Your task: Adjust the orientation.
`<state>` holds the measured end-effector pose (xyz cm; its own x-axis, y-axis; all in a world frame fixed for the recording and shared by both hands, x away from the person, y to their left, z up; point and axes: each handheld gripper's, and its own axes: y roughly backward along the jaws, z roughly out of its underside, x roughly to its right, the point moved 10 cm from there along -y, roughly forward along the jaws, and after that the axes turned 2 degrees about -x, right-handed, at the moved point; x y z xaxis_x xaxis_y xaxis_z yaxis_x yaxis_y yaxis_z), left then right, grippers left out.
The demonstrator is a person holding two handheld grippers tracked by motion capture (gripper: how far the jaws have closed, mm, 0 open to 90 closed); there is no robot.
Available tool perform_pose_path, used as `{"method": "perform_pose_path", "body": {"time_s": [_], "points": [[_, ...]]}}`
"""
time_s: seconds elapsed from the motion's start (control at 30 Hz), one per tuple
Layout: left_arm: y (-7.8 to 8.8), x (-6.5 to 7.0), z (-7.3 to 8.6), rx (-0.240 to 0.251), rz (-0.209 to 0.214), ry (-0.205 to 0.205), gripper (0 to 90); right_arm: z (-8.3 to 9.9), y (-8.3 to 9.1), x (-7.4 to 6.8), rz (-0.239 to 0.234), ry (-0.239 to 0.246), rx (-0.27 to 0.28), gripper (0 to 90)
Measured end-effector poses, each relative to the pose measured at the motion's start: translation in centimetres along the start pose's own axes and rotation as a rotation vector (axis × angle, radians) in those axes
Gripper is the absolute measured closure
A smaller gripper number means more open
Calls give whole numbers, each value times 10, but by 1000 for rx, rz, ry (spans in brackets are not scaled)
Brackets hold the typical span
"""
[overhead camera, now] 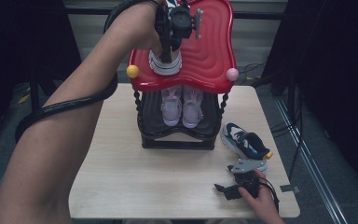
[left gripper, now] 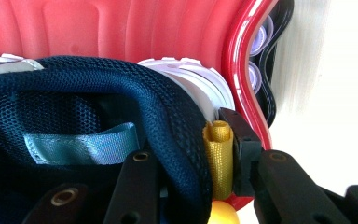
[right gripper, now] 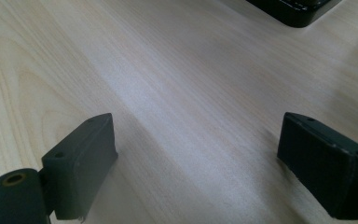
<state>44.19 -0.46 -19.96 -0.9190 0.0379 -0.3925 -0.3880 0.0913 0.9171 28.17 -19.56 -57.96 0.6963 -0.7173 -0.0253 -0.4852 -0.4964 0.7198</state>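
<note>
A navy mesh sneaker (left gripper: pixel 88 98) with a white sole (overhead camera: pixel 164 66) stands on the red top shelf (overhead camera: pixel 209 46) of a two-tier shoe rack. My left gripper (overhead camera: pixel 167 51) comes down on its heel from above. In the left gripper view the left gripper (left gripper: pixel 191 154) is shut on the heel collar, with one jaw inside the shoe and the other against the yellow pull loop (left gripper: pixel 220 158). A matching navy sneaker (overhead camera: pixel 244 142) lies on the table right of the rack. Near the front right my right gripper (overhead camera: pixel 226 179) rests open, and the right gripper (right gripper: pixel 196 154) has bare wood between its jaws.
A pair of pale pink shoes (overhead camera: pixel 182 105) sits on the rack's black lower shelf (overhead camera: pixel 177 135). A yellow knob (overhead camera: pixel 132 71) and a pink knob (overhead camera: pixel 232 74) mark the red shelf's front corners. The wooden table (overhead camera: pixel 135 177) ends close to the right hand.
</note>
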Motion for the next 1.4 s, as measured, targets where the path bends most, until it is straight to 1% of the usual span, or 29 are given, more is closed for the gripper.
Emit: {"method": "perform_pose_path", "body": {"time_s": [0.1, 0.13, 0.23, 0.27, 0.4, 0.53, 0.6, 0.67, 0.9, 0.97, 1.1, 1.2, 1.3, 1.37, 1.4], "points": [[-1, 0, -1, 10, 0, -6, 694, 0, 0, 0, 0, 0, 0, 106], [-1, 0, -1, 5, -1, -14, 694, 0, 0, 0, 0, 0, 0, 106], [-2, -1, 0, 16, 1, -6, 693, 0, 0, 0, 1, -2, -2, 106], [-2, -1, 1, 15, 2, -17, 693, 0, 0, 0, 0, -1, 0, 106], [-2, -2, 3, 23, -5, 5, 690, 0, 0, 0, 0, 0, 0, 106], [-3, -2, 5, 22, -8, 14, 686, 0, 0, 0, 0, 0, 0, 106], [-4, -2, 7, 12, -1, 18, 685, 0, 0, 0, 0, 0, 0, 106], [-5, -1, 7, 15, 5, 32, 686, 0, 0, 0, 0, 0, 0, 106], [-4, -2, 7, 22, 8, 42, 682, 0, 0, 0, 0, 0, 0, 106], [-4, -3, 7, 22, -4, 40, 674, 0, 0, 0, 0, 0, 0, 105], [-3, -5, 8, 27, -14, 69, 622, 0, 0, 0, 0, 0, 0, 106], [-4, -7, 8, 40, -20, 92, 580, 0, 0, 0, 0, 0, 0, 106], [-4, -8, 11, 52, -8, 149, 545, 0, 0, 0, 1, 0, 0, 106], [-4, -9, 13, 50, -5, 168, 532, 0, 0, 0, 0, 0, 0, 106], [-4, -9, 13, 58, 0, 184, 526, 0, 0, 0, 0, 0, 0, 106]]}}
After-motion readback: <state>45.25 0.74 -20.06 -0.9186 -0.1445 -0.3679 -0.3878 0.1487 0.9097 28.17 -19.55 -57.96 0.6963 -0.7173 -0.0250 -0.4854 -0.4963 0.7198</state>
